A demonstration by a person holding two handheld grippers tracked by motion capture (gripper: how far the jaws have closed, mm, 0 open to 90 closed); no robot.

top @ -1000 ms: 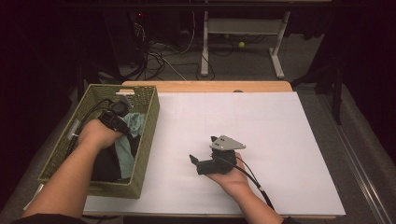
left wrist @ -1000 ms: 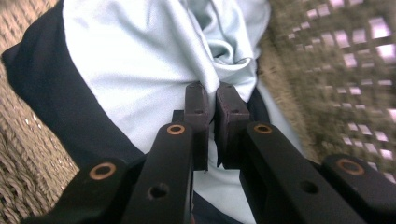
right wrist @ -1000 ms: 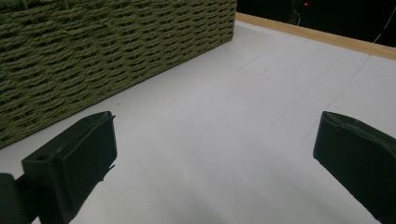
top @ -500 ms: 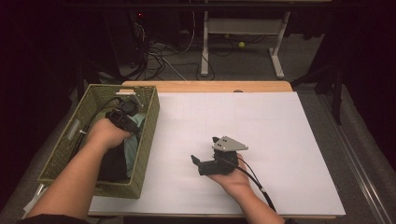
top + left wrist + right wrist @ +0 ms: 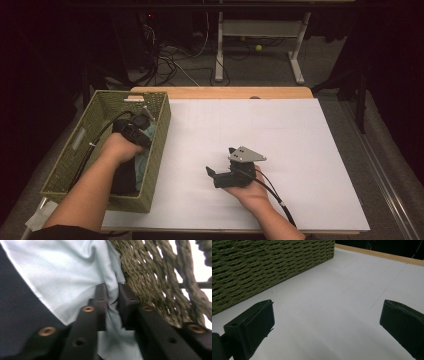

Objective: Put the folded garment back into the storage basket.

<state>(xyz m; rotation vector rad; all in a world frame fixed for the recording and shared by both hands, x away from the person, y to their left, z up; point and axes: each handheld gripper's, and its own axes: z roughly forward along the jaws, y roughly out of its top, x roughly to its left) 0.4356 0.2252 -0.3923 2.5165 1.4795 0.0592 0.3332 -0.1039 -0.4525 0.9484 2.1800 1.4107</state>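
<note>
pale blue cloth (image 5: 75, 275) | inside green woven basket (image 5: 95, 132), against its wall beside dark cloth (image 5: 17, 315) | left claw (image 5: 112, 293): jaws just eased apart, fold between them, pads barely pinching | right claw (image 5: 325, 322): wide open, empty, on white desk (image 5: 300, 150) beside basket

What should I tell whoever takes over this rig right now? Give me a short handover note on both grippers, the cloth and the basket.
Left gripper: down inside the green woven basket, its jaws have just been opening slightly, with a fold of the light blue cloth between them, beside the basket wall.
Right gripper: open, holding nothing, resting low over the white table sheet beside the basket.
Done: the left gripper has reached the cloth.
Left: probably lift the cloth out onto the sheet; a dark cloth also lies in the basket.
</note>
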